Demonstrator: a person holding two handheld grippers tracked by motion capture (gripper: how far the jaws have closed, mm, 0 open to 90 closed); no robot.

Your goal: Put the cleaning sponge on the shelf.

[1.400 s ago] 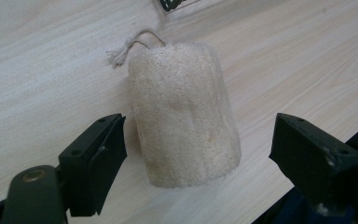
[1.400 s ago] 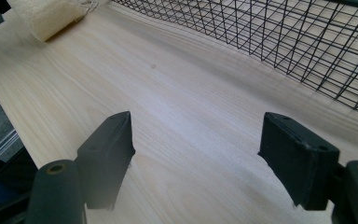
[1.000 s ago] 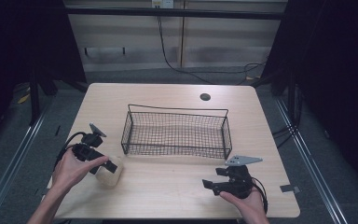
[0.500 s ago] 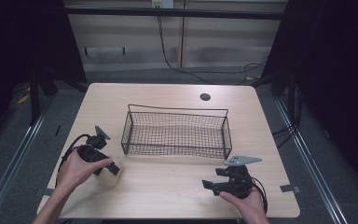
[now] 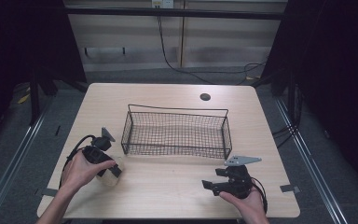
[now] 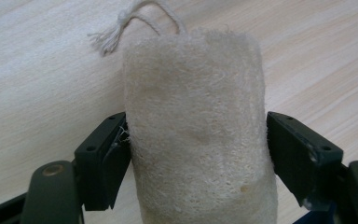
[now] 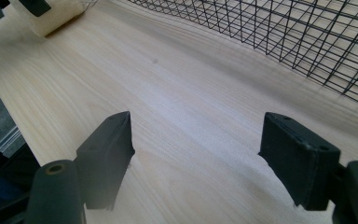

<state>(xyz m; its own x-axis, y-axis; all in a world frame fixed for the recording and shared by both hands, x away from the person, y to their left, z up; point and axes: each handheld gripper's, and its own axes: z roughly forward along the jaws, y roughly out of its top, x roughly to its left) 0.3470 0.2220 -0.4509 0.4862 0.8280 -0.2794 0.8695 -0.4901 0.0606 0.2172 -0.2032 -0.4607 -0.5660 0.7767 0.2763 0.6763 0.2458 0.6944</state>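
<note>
wooden table [image 5: 168, 186] — left tongs [image 6: 196, 144] just closing around loofah [image 6: 198, 130].

1. My left tool [image 5: 114, 171] points down and to the right; its jaws have just been closing, with a thing between them.
2. My right tool [image 5: 209, 185] lies low, aimed left, jaws spread wide with nothing between.

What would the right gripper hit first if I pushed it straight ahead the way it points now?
Probably nothing soon: the right gripper, jaws open, points across bare table. Farthest along that line sit the loofah and the left gripper; the wire basket stays off to one side. Depth is uncertain.
</note>
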